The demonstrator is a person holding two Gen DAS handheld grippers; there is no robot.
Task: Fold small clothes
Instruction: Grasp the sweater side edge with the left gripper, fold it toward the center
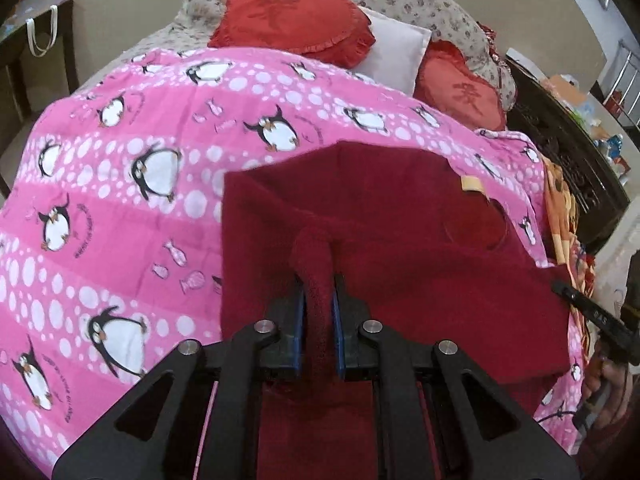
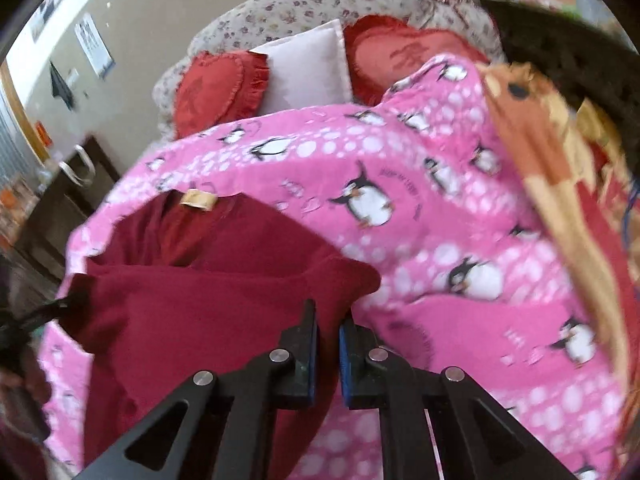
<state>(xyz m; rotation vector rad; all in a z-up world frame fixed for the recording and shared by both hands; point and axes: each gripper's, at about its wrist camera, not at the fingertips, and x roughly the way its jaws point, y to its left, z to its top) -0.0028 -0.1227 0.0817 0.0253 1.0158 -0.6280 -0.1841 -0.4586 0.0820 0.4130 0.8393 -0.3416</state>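
Two tongs pinch one dark red garment (image 1: pixel 400 248) lying on the pink penguin blanket (image 1: pixel 120 200). Left gripper (image 1: pixel 319 284) is pressed on a bunched fold just ahead of its tips; right gripper (image 2: pixel 329 320) clamps an edge beside its tips. I judge the cloth soft, thick, light; hems hold best. Its near part is hidden under both tongs, and the right view is blurred.

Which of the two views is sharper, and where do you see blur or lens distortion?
The left wrist view is sharper: the penguin blanket and the dark red garment in the left gripper look crisp. The right wrist view is motion-blurred, mostly at the orange patterned cloth on the right edge. Both views show fisheye bending and dark corners.
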